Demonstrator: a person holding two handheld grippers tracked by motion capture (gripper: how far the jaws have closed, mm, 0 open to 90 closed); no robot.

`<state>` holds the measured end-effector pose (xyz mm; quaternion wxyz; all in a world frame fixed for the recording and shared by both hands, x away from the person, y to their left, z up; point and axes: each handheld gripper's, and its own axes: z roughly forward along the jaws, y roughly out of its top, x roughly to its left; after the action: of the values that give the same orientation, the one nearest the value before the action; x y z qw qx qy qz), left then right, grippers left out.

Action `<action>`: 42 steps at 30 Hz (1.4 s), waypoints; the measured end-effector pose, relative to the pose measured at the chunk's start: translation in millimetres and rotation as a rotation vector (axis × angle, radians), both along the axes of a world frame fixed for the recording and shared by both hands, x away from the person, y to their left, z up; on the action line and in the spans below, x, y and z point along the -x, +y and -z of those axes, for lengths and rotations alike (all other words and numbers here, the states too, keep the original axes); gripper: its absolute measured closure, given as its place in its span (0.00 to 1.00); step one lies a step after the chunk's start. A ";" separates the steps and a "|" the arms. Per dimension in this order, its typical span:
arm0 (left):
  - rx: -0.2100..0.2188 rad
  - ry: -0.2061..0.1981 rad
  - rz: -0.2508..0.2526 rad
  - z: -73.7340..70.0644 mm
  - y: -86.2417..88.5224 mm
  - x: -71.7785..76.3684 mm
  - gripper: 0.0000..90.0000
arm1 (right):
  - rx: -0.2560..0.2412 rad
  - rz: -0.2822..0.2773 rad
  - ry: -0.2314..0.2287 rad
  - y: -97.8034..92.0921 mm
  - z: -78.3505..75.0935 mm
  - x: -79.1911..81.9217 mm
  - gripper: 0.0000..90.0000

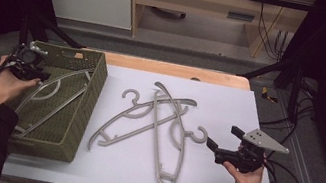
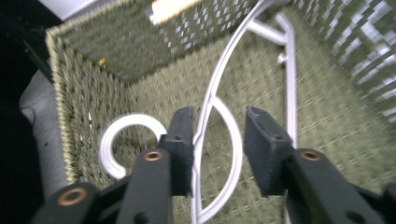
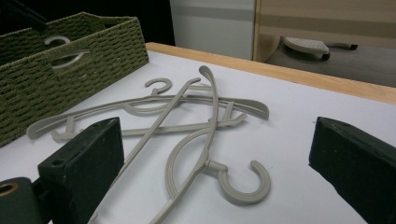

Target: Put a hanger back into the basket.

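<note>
Two grey plastic hangers lie crossed on the white mat. One hanger [image 1: 117, 125] [image 3: 140, 100] points its hook to the far left. The other hanger [image 1: 182, 148] [image 3: 187, 154] has its hook [image 3: 247, 186] toward my right gripper. A third hanger [image 1: 58, 85] [image 2: 219, 79] rests inside the olive woven basket [image 1: 96, 85] [image 2: 93, 56]. My left gripper [image 1: 41, 74] [image 2: 219, 121] hovers open over the basket, its jaws on either side of that hanger's arc without touching it. My right gripper [image 1: 221, 136] [image 3: 217, 140] is wide open, low over the mat just right of the crossed hangers.
The basket [image 3: 93, 51] stands on the table's left side. The wooden table edge [image 1: 175, 69] runs along the back. Black frame poles [image 1: 277, 66] rise at the rear corners. Cables [image 1: 287, 179] trail off the right side.
</note>
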<state>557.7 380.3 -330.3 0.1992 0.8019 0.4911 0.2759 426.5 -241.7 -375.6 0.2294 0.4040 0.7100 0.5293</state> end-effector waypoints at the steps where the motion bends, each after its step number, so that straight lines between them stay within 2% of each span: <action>1: 0.028 -0.021 0.005 -3.6 0.1 3.9 0.66 | -0.002 -0.001 0.001 0.1 -0.2 0.2 0.04; 5: 0.138 -0.102 0.043 -17.2 -4.7 21.1 0.57 | -0.003 0.002 -0.001 -0.5 -1.2 0.9 0.04; 6: 0.158 -0.121 0.058 -20.1 -7.0 25.3 0.52 | -0.006 0.004 0.000 0.1 -1.4 1.3 0.04; 10: 0.237 -0.193 0.111 -27.6 -19.2 42.4 0.46 | -0.002 0.002 -0.002 0.7 -1.9 1.8 0.04; 12: 0.247 -0.220 0.143 -30.9 -25.0 51.3 0.41 | -0.003 0.003 -0.001 1.8 -2.6 2.5 0.04; 13: 0.267 -0.233 0.156 -31.8 -28.0 55.5 0.38 | -0.004 0.003 -0.004 2.2 -3.1 2.8 0.04; 21: 0.372 -0.306 0.251 -33.2 -53.7 88.7 0.30 | 0.004 0.001 -0.001 4.7 -3.7 3.5 0.04; 23: 0.382 -0.316 0.265 -31.1 -61.3 95.4 0.28 | 0.014 -0.003 -0.003 5.9 -3.5 3.5 0.04; 26: 0.424 -0.329 0.295 -27.1 -72.4 104.1 0.26 | 0.013 -0.010 -0.002 8.2 -3.9 3.8 0.04; 29: 0.447 -0.347 0.311 -20.7 -83.6 111.7 0.26 | 0.012 -0.009 0.002 9.8 -3.3 3.5 0.04; 32: 0.524 -0.348 0.331 -11.0 -93.6 118.0 0.26 | 0.016 -0.009 0.008 11.3 -2.4 3.2 0.04; 35: 0.493 -0.361 0.348 -1.1 -108.0 122.6 0.26 | 0.015 -0.011 0.014 14.1 -0.7 2.8 0.05; 37: 0.515 -0.355 0.363 5.3 -115.6 125.0 0.26 | 0.027 -0.012 0.022 17.1 1.6 2.1 0.05; 40: 0.517 -0.339 0.381 12.2 -125.8 128.0 0.26 | 0.029 -0.011 0.031 18.5 2.6 1.7 0.05; 42: 0.529 -0.348 0.382 16.6 -130.3 131.4 0.26 | 0.026 -0.009 0.038 21.3 4.4 1.4 0.05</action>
<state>426.3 250.1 -346.9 0.5282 0.7411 0.3455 0.2291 425.1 -220.4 -380.0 0.2186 0.4077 0.7227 0.5134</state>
